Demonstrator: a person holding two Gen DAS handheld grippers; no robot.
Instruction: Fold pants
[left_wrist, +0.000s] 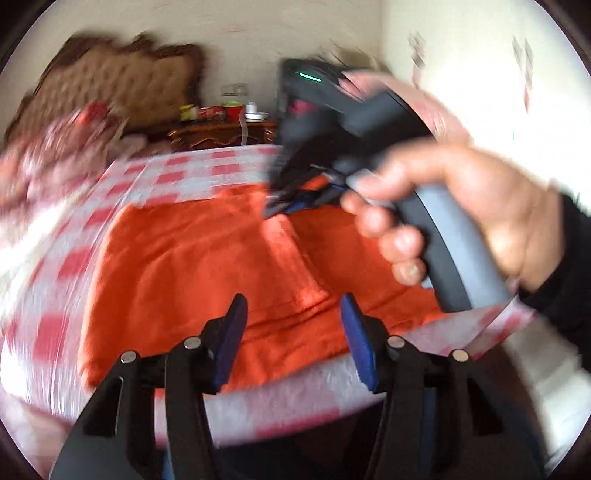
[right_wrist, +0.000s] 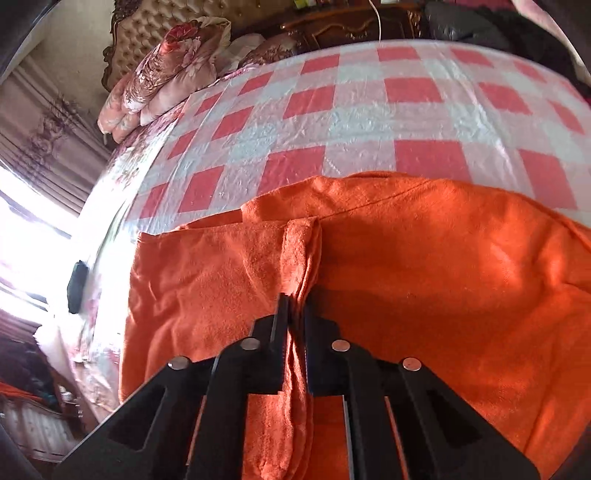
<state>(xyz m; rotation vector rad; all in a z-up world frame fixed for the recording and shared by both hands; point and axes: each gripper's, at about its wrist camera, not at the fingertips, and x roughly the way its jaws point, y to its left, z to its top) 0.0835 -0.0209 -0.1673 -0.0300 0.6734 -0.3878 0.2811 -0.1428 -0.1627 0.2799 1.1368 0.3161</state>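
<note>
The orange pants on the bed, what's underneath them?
The orange pants lie on a red-and-white checked bedspread, which shows around them. The part directly beneath is covered, so anything else there cannot be seen.

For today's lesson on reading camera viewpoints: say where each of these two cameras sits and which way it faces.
Left wrist: sits on the open left gripper, facing across the orange pants toward the headboard; the person's right hand shows.
Right wrist: sits on the right gripper, shut on a fold of the pants, facing over the checked bedsheet.
Shared: pants, bedsheet, headboard.
</note>
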